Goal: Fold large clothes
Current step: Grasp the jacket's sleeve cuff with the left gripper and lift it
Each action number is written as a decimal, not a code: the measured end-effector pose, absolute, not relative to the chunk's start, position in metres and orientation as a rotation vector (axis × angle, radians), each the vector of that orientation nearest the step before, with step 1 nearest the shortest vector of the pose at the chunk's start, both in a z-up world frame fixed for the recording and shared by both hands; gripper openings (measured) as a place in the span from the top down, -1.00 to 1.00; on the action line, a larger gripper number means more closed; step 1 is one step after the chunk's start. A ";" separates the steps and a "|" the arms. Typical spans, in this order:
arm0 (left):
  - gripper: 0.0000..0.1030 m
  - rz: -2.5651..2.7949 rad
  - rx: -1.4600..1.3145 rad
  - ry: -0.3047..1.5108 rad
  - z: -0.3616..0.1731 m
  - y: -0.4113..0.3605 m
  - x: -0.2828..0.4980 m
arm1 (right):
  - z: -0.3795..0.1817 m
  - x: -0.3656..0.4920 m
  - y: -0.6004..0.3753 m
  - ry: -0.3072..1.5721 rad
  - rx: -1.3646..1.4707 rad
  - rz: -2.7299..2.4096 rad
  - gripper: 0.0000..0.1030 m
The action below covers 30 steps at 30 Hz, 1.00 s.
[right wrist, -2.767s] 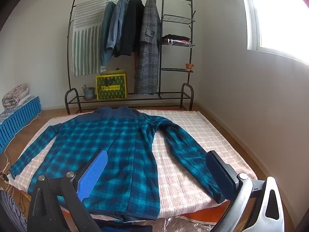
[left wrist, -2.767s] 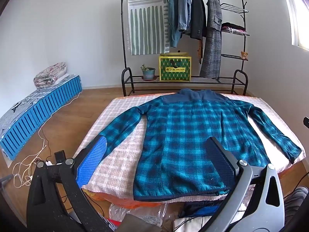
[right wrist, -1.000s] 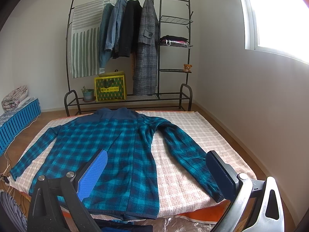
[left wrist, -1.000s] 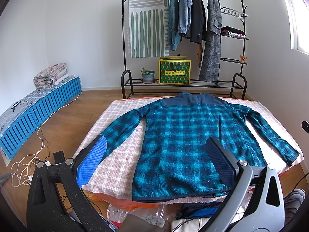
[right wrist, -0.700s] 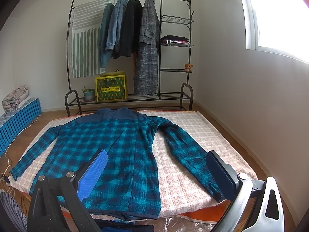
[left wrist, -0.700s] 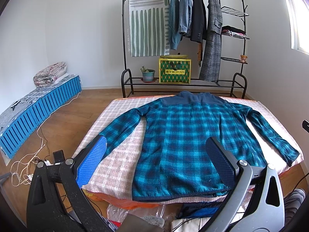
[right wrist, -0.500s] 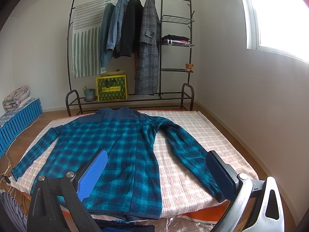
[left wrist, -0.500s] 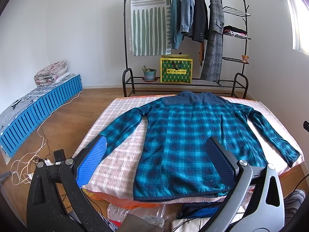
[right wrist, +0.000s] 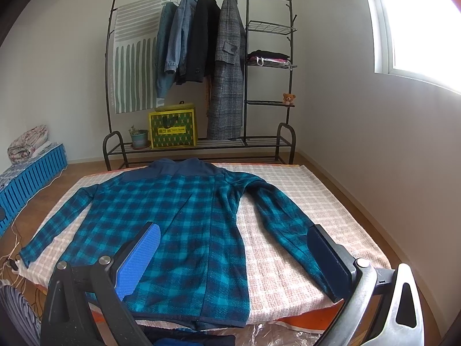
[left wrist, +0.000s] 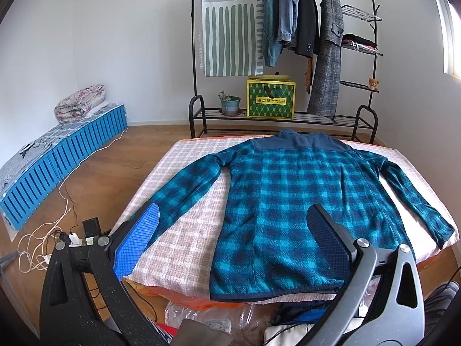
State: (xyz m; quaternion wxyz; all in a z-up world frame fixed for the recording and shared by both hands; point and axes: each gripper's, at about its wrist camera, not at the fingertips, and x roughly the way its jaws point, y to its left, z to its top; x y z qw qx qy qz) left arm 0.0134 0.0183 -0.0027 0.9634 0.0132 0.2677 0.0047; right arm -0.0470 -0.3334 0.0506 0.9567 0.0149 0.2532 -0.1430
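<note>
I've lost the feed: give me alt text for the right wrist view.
A teal and navy plaid jacket lies flat, back up, sleeves spread, on a pink checked mat. The open right gripper hovers over its hem, holding nothing. Behind stands a black metal clothes rack hung with coats.

left view: plaid jacket [left wrist: 291, 207] sitting slightly lower in frame | right view: clothes rack [right wrist: 201, 80] edging right | cameras drifting slightly
</note>
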 end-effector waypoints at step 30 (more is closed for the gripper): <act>-0.40 0.090 -0.516 0.946 -0.159 0.325 0.196 | 0.039 -0.002 -0.262 0.559 -0.034 -0.146 -0.99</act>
